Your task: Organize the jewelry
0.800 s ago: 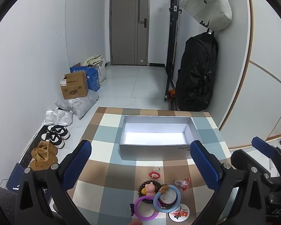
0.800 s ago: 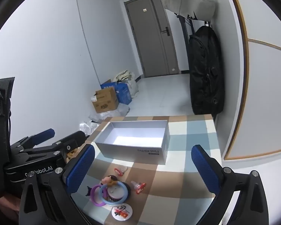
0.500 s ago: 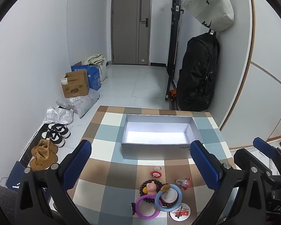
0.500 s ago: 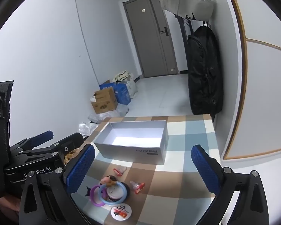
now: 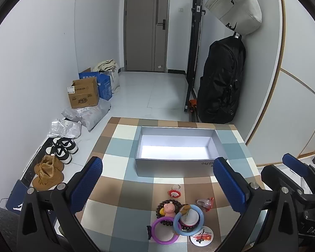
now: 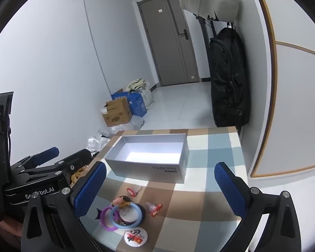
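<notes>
A grey open box (image 5: 175, 166) (image 6: 149, 168) stands on the checked tablecloth (image 5: 119, 147). Nearer lies a small pile: a purple ring (image 5: 155, 234) (image 6: 104, 220), a blue ring (image 5: 197, 210) (image 6: 136, 208), a dark bead bracelet with a pink figure (image 5: 168, 206), two red toy rings (image 5: 174, 192) (image 5: 205, 202) and a round badge (image 5: 201, 236) (image 6: 135, 237). My left gripper (image 5: 157, 187) hovers open above the pile, nothing between its blue pads. My right gripper (image 6: 159, 189) is also open and empty. The left gripper's body (image 6: 37, 180) shows at the right wrist view's left edge.
Beyond the table's far edge lies a tiled floor with cardboard boxes (image 5: 84, 93), plastic bags (image 5: 88, 115) and shoes (image 5: 61, 147) on the left. A black backpack (image 5: 220, 79) and a grey bag (image 5: 235, 4) hang at the right wall. A door (image 5: 147, 25) is at the back.
Both views have drifted back and up slightly, so the pile shows a little more fully. The jaws of both grippers stay wide.
</notes>
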Action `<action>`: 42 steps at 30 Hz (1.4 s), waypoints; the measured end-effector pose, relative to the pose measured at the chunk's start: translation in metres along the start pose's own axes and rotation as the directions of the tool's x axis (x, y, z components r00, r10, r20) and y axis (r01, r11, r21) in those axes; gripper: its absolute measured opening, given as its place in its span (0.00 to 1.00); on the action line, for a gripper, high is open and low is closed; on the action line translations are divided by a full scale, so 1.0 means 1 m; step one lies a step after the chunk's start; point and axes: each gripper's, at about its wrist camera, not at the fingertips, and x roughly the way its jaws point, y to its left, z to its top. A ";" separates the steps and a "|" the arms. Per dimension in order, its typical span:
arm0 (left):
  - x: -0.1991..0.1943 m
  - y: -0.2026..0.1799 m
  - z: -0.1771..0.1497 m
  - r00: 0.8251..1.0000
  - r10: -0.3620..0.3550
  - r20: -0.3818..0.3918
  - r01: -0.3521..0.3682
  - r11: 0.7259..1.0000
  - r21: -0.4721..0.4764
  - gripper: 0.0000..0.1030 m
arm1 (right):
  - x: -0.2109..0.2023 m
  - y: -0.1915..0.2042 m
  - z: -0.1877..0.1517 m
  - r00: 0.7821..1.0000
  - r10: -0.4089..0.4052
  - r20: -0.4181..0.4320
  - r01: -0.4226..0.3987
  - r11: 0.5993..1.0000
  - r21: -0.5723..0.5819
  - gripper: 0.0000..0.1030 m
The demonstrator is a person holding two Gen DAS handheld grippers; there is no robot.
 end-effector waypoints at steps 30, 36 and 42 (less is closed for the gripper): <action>0.003 0.002 -0.002 0.999 -0.038 -0.027 0.037 0.999 -0.025 0.99 | 0.001 -0.006 -0.001 1.000 -0.019 -0.013 0.019 0.999 0.033 1.00; 0.006 0.008 -0.001 0.997 -0.064 -0.048 0.061 0.996 -0.061 0.99 | 0.000 -0.005 -0.001 1.000 -0.018 -0.009 0.018 0.999 0.033 1.00; 0.012 0.010 -0.001 0.994 -0.086 -0.068 0.080 0.994 -0.079 0.99 | 0.002 -0.007 0.000 1.000 -0.009 -0.015 0.010 0.999 0.048 1.00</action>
